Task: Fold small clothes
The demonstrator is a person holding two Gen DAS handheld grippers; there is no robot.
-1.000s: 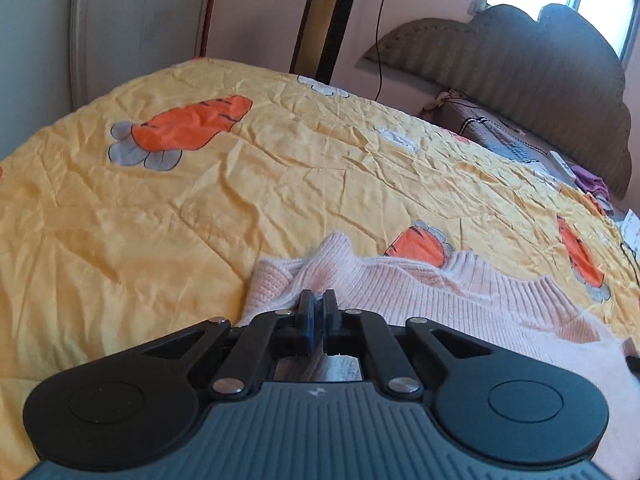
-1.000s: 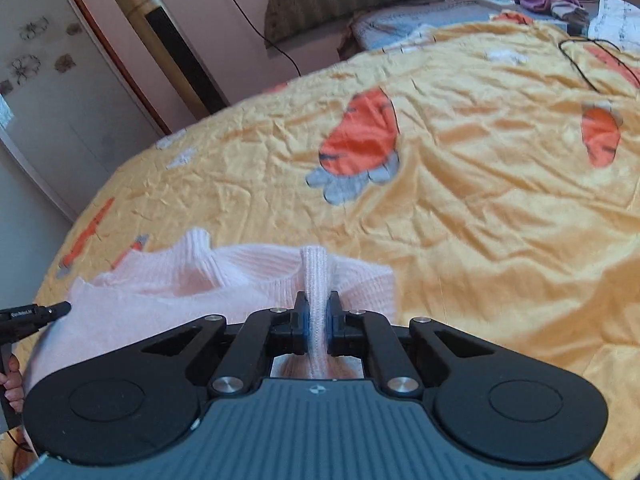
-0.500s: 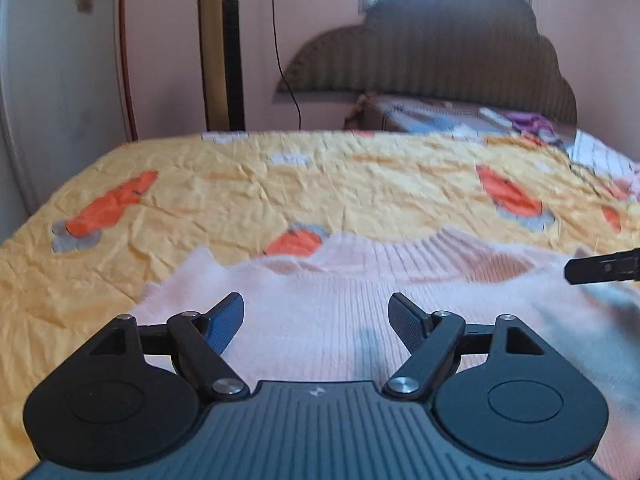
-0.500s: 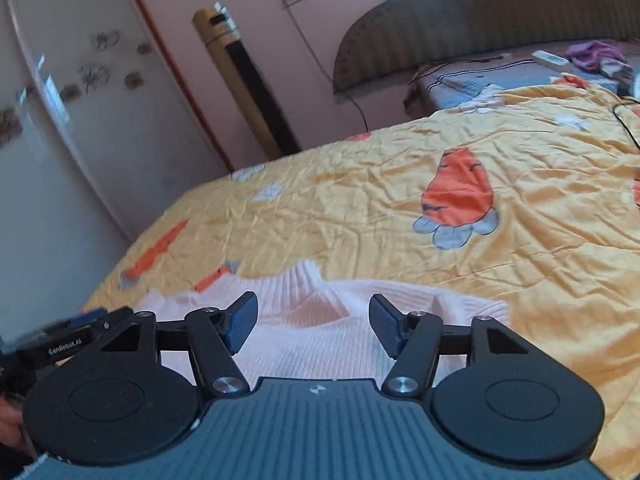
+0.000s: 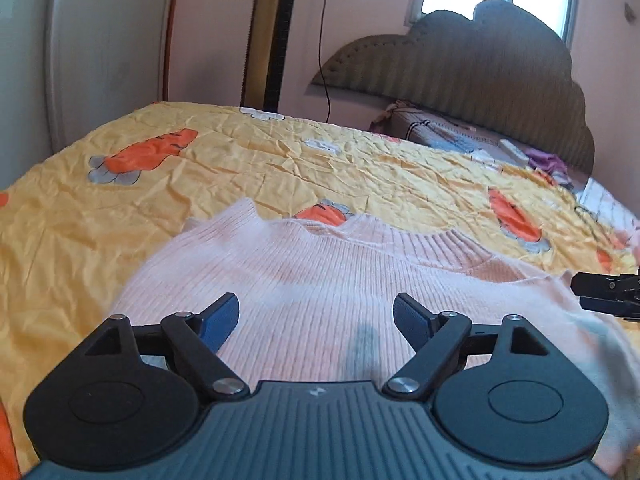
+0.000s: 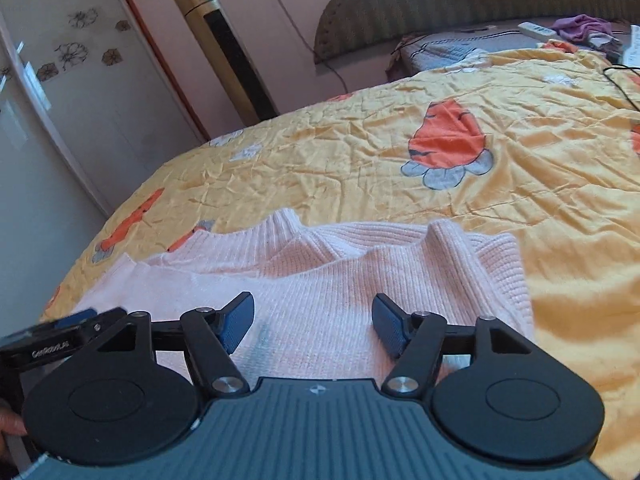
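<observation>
The pink sweater [image 5: 320, 296] lies on the yellow bedspread [image 5: 248, 168] at the near edge of the bed, its ribbed collar [image 5: 436, 240] pointing toward the headboard [image 5: 460, 68]. The left gripper [image 5: 314, 320] hovers over the body panel on the near side of the collar, jaws wide, holding nothing. The right gripper [image 6: 313, 326] hovers over the same panel beside it, jaws likewise wide and empty.

Handling, as judged: the knit is soft, light and limp (it will sag and stretch between two grip points rather than keep a shape). The ribbed surface should give the pads good friction, so slipping is unlikely. One raised ridge [image 6: 448, 240] stands to the right of the collar.

Recommended grip: take the thicker ribbed edges, one gripper on each side of the collar, pinching a full fold of fabric rather than a single layer. Lift both sides evenly.
</observation>
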